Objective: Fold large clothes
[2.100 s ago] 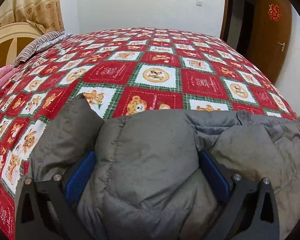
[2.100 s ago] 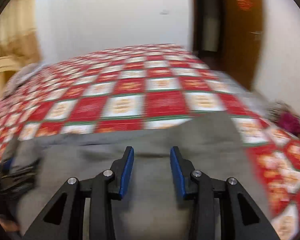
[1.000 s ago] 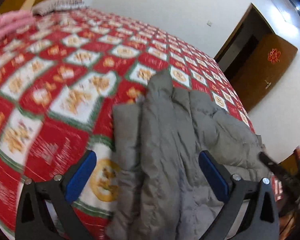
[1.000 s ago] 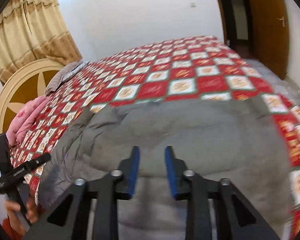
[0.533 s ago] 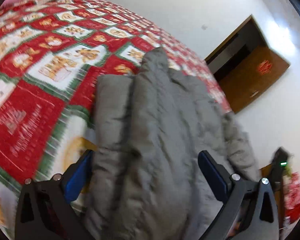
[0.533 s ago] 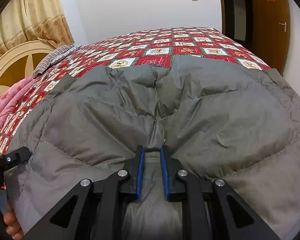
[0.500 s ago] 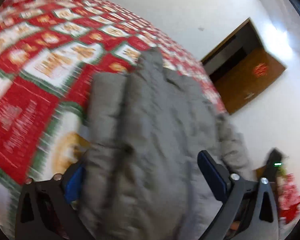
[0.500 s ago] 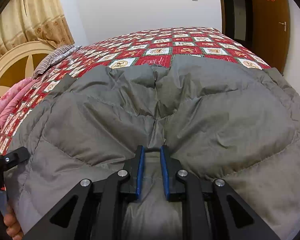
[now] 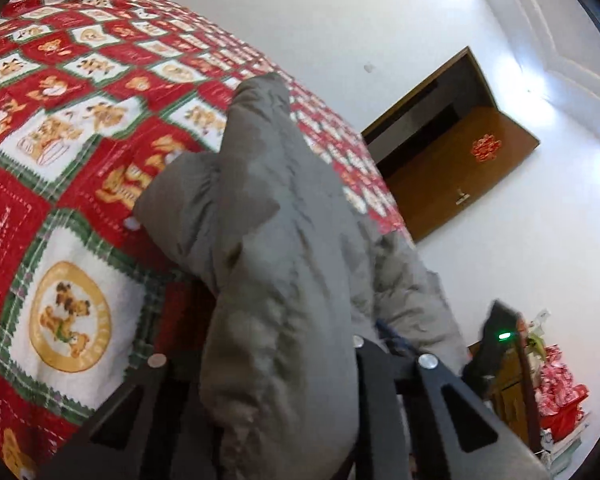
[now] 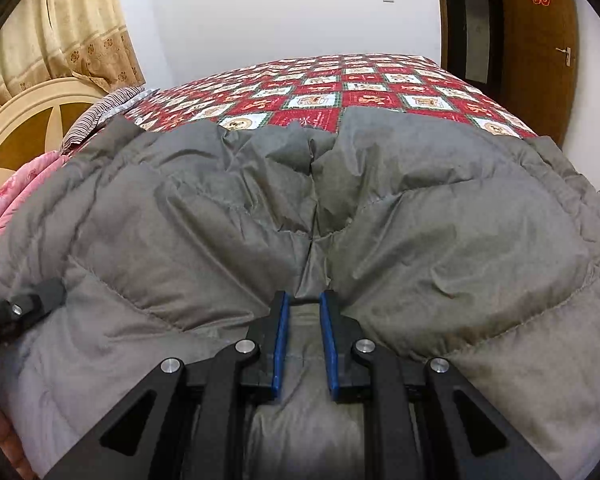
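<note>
A grey puffer jacket [image 10: 228, 220] lies spread on a bed with a red patchwork quilt [image 10: 340, 84]. My right gripper [image 10: 304, 308] is shut on the jacket's near edge, the cloth pinched between its blue pads. In the left wrist view the jacket [image 9: 276, 272] is bunched between the fingers of my left gripper [image 9: 260, 360], which is shut on its left end, and the cloth hides the pads. The left gripper also shows at the left edge of the right wrist view [image 10: 24, 304]. The quilt [image 9: 60, 128] lies to the left of the jacket.
A cream and brown round headboard [image 10: 24, 120], a pink blanket [image 10: 4, 196] and a striped pillow [image 10: 100, 112] are at the left. A brown door [image 10: 540, 40] stands at the right. Red packages [image 9: 560, 396] sit by the wall past the bed.
My left gripper has closed on the jacket's left end, which now fills the gap between its fingers. My right gripper has kept its pinch on the near edge.
</note>
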{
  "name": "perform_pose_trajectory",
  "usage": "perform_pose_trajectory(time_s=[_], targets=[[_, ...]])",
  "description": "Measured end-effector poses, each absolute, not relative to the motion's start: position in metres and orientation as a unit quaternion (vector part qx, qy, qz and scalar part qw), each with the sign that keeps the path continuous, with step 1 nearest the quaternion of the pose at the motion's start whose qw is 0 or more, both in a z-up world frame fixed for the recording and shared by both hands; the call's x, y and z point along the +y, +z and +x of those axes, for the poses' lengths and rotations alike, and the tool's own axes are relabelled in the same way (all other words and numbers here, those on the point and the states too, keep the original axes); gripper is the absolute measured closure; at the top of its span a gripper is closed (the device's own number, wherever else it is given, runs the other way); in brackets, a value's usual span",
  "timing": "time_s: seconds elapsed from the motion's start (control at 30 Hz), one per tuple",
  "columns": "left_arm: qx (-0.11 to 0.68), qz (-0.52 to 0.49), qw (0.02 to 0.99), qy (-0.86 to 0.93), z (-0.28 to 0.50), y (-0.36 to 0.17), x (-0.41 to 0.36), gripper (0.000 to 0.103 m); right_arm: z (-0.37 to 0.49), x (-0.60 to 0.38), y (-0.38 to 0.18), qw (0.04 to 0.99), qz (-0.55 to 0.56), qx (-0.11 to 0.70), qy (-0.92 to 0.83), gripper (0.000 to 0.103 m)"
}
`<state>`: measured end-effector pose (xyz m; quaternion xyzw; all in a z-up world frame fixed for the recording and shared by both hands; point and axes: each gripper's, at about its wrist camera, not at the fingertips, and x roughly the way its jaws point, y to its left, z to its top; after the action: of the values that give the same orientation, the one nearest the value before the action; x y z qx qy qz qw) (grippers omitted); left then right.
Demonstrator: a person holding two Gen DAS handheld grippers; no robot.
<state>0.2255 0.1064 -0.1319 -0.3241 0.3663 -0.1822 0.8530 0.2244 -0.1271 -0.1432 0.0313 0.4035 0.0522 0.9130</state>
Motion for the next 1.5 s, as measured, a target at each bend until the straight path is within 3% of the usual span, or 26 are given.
perform_pose_trajectory(time_s=[0.13, 0.43, 0.6, 0.73, 0.9, 1.2, 1.5], targets=[[0.350, -0.323, 0.855, -0.207, 0.222, -0.110, 0.101, 0.089, 0.222, -0.121, -0.141, 0.910, 0.023, 0.411, 0.043, 0.087], [0.298, -0.239, 0.893, -0.238, 0.183, -0.044, 0.107, 0.089, 0.199, -0.072, -0.147, 0.864, 0.187, 0.449, 0.129, 0.085], [0.296, -0.189, 0.915, -0.198, 0.166, -0.035, 0.119, 0.089, 0.197, -0.005, -0.162, 0.790, 0.286, 0.485, 0.244, 0.087], [0.301, -0.163, 0.924, -0.169, 0.166, -0.030, 0.122, 0.089, 0.201, 0.016, -0.162, 0.767, 0.286, 0.499, 0.284, 0.088], [0.298, -0.110, 0.935, -0.158, 0.166, -0.024, 0.092, 0.089, 0.201, -0.020, -0.142, 0.759, 0.286, 0.492, 0.316, 0.088], [0.316, 0.004, 0.937, -0.147, 0.171, -0.050, 0.021, 0.088, 0.176, -0.147, -0.097, 0.843, 0.242, 0.421, 0.231, 0.088], [0.343, 0.121, 0.918, -0.159, 0.172, -0.101, -0.063, 0.088, 0.158, -0.212, -0.098, 0.868, 0.230, 0.412, 0.154, 0.087]])
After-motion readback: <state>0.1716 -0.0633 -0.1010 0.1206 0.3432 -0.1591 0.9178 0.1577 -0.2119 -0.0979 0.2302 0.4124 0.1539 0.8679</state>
